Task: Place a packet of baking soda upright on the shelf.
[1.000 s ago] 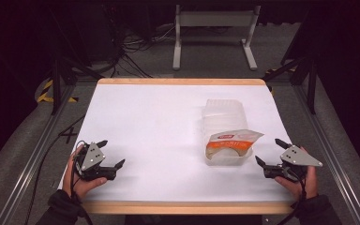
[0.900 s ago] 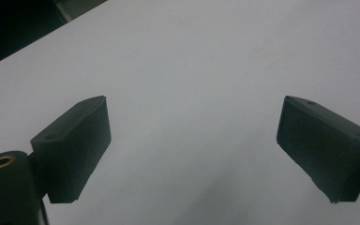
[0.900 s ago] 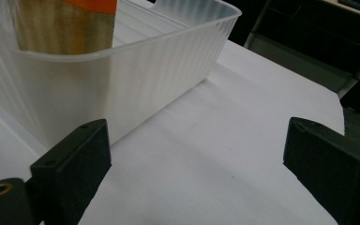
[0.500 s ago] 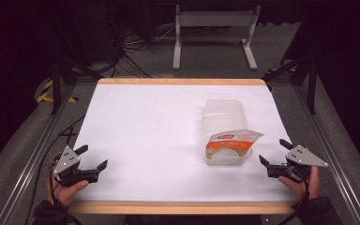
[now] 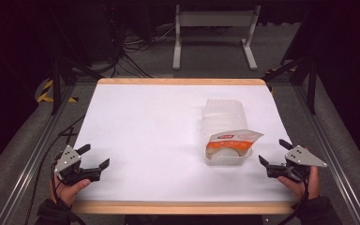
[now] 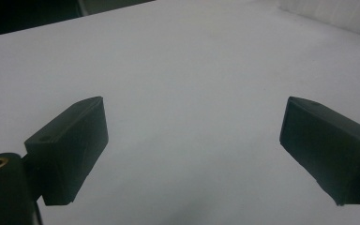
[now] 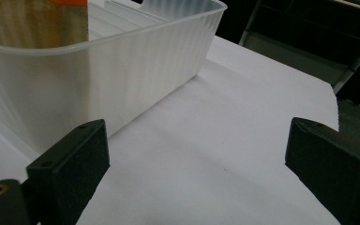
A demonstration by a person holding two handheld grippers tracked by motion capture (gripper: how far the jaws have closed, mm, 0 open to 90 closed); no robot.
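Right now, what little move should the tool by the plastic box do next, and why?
Probably ease the right tool leftward toward the clear bin. It is open, apart from the bin, holding nothing, and the packet sits in the bin's near end.

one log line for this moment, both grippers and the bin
left gripper: open, empty, near-left table corner | right gripper: open, empty, beside bin | pouch: in bin
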